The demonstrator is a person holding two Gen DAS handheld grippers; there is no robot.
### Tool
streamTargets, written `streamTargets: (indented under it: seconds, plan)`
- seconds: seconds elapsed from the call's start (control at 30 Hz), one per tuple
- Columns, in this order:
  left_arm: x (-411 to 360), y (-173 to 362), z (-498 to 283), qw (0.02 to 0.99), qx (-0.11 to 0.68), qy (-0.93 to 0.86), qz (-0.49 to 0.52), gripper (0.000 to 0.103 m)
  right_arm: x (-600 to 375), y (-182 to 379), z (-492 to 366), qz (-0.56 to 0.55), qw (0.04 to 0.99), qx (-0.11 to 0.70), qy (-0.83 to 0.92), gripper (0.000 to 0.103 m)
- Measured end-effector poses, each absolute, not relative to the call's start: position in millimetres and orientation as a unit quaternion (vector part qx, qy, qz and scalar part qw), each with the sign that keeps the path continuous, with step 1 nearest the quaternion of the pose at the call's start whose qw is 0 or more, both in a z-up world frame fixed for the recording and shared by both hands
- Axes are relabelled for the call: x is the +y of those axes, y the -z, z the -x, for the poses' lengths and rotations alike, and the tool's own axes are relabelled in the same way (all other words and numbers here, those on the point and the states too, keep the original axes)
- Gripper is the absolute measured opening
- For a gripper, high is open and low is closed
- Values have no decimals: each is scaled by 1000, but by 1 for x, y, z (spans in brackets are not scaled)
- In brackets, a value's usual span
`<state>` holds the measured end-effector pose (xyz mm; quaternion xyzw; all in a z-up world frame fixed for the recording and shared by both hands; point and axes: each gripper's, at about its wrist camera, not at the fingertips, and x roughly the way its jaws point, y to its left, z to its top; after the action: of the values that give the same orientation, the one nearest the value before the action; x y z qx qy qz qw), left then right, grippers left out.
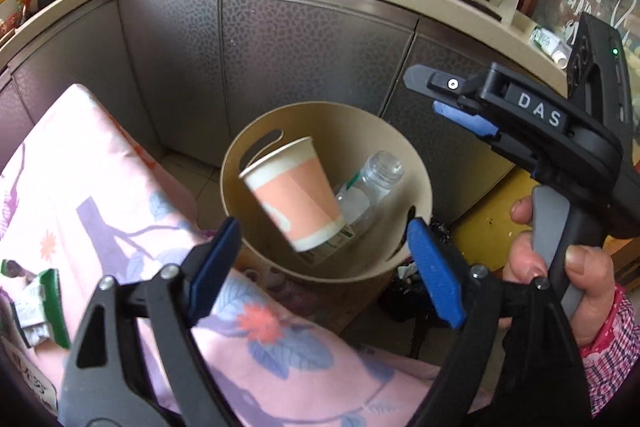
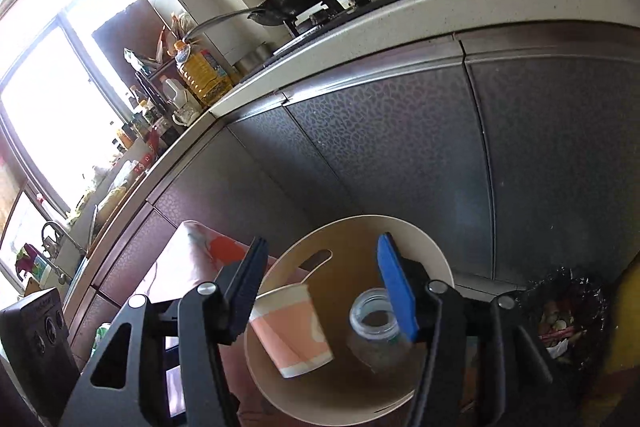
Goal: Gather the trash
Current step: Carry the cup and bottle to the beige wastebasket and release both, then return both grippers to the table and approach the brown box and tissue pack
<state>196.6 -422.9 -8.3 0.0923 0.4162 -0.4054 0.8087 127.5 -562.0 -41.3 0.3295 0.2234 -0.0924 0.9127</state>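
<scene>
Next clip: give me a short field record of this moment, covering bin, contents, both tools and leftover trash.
bin: beige bin, by the cabinet
contents: clear bottle inside
cup: pink paper cup tilted over the bin, touched by neither tool
left tool: open, empty
right tool: open, empty
leftover: green wrapper on the floral cloth

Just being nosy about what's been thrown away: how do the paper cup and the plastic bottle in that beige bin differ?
The paper cup is opaque, salmon-pink with white bands; the plastic bottle is clear, with a green-and-white label. The cup tapers from a wide open mouth to a narrower base; the bottle has a narrow, capless, threaded neck. The cup looks slightly blurred, the bottle sharp. Both are tilted inside the beige bin, side by side.
</scene>
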Motion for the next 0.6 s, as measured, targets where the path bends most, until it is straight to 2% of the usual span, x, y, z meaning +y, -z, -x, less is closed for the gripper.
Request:
streamTargets:
  seconds: [0.07,0.1,0.17,0.27,0.6]
  plan:
    - [-395,-12,-177,818,393,413,-74,82,-548,21,-112,-322,921,199,90,56]
    - [-378,-21,-167,824,381,415,-66,82,-537,10,-102,-315,927,185,91,60]
    - [-338,-34,-144,835,361,412,-52,82,-512,0,-79,-322,929,160,87,98]
    - [-275,-40,-108,859,340,379,-44,82,-478,6,-45,-370,920,123,42,98]
    - [-95,-15,-27,906,354,229,-23,82,-338,26,-17,-313,927,207,-7,97]
